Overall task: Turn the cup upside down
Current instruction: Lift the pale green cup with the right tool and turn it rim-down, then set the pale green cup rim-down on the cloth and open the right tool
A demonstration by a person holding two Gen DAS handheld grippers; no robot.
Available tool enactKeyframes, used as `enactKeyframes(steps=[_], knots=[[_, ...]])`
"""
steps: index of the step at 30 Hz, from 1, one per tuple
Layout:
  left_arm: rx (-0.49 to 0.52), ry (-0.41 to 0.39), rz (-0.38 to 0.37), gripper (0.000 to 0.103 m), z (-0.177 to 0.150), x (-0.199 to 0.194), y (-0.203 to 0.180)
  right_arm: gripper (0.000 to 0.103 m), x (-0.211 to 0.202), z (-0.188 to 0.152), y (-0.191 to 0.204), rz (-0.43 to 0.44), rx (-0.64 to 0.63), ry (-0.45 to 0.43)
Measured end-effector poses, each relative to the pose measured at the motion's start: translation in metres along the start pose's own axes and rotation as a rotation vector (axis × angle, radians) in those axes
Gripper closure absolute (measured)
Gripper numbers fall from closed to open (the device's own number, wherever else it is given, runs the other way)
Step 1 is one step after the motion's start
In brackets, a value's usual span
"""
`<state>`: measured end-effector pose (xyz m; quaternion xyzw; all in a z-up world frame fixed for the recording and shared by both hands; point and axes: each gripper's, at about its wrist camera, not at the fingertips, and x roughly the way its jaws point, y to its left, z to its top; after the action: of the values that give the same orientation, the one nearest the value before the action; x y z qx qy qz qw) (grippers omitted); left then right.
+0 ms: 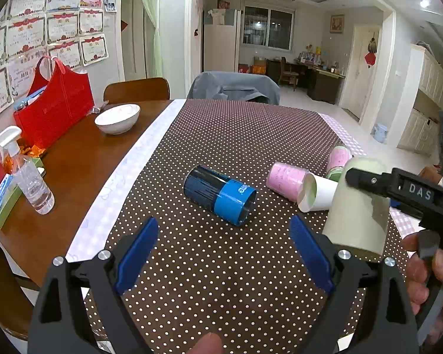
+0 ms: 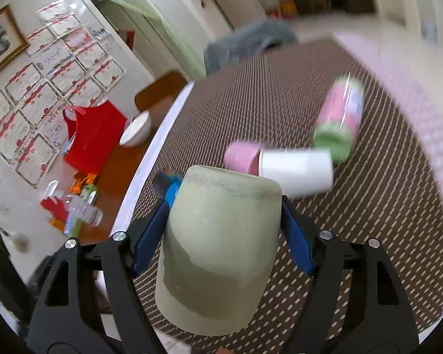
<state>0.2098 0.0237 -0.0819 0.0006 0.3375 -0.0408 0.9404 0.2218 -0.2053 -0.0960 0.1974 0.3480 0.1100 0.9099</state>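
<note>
My right gripper (image 2: 226, 209) is shut on a pale green cup (image 2: 218, 250), held bottom-up with its mouth down, above the dotted tablecloth (image 2: 369, 221). The same cup (image 1: 357, 206) shows in the left wrist view with the right gripper (image 1: 369, 181) clamped on it from the right. My left gripper (image 1: 224, 236) is open and empty, low over the cloth, just in front of a blue and black cup (image 1: 221, 194) that lies on its side.
A pink cup (image 1: 285, 180), a white cup (image 1: 319, 191) and a pink-and-green cup (image 1: 338, 159) lie on their sides at the right. A white bowl (image 1: 118, 118), a red bag (image 1: 56, 103) and a spray bottle (image 1: 26, 171) stand on the bare wood at the left.
</note>
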Motion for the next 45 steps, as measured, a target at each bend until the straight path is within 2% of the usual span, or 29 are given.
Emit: enactKeyframes(steps=[2,7,15,21,26,28,30,31,32,45], knots=[[0.0,-0.003,0.003,0.014,0.001,0.0,0.0,0.03,-0.006,-0.002,0.004,-0.054,-0.065,-0.08],[-0.004,0.005,0.009,0.014,0.002,0.003,0.0,0.029,0.002,-0.013,0.01,-0.168,-0.189,-0.191],[-0.02,0.022,0.022,0.014,0.002,0.013,0.006,0.029,0.035,-0.036,0.017,-0.279,-0.337,-0.241],[-0.039,0.033,0.033,0.014,0.001,0.018,0.014,0.029,0.058,-0.049,0.014,-0.317,-0.354,-0.177],[-0.039,0.038,0.029,0.014,-0.001,0.019,0.012,0.027,0.05,-0.059,0.015,-0.313,-0.356,-0.157],[-0.036,0.041,0.023,0.014,-0.003,0.018,0.01,0.016,0.041,-0.06,0.015,-0.278,-0.339,-0.145],[-0.031,0.038,0.021,0.014,-0.005,0.016,0.008,0.013,0.033,-0.061,0.014,-0.249,-0.313,-0.139],[-0.029,0.036,0.019,0.014,-0.005,0.015,0.008,0.008,0.029,-0.061,0.014,-0.234,-0.304,-0.135],[-0.029,0.034,0.018,0.014,-0.006,0.013,0.007,0.007,0.025,-0.061,0.014,-0.225,-0.295,-0.135],[-0.031,-0.016,0.027,0.014,-0.025,-0.032,-0.006,0.006,-0.035,-0.056,0.015,-0.113,-0.163,-0.155]])
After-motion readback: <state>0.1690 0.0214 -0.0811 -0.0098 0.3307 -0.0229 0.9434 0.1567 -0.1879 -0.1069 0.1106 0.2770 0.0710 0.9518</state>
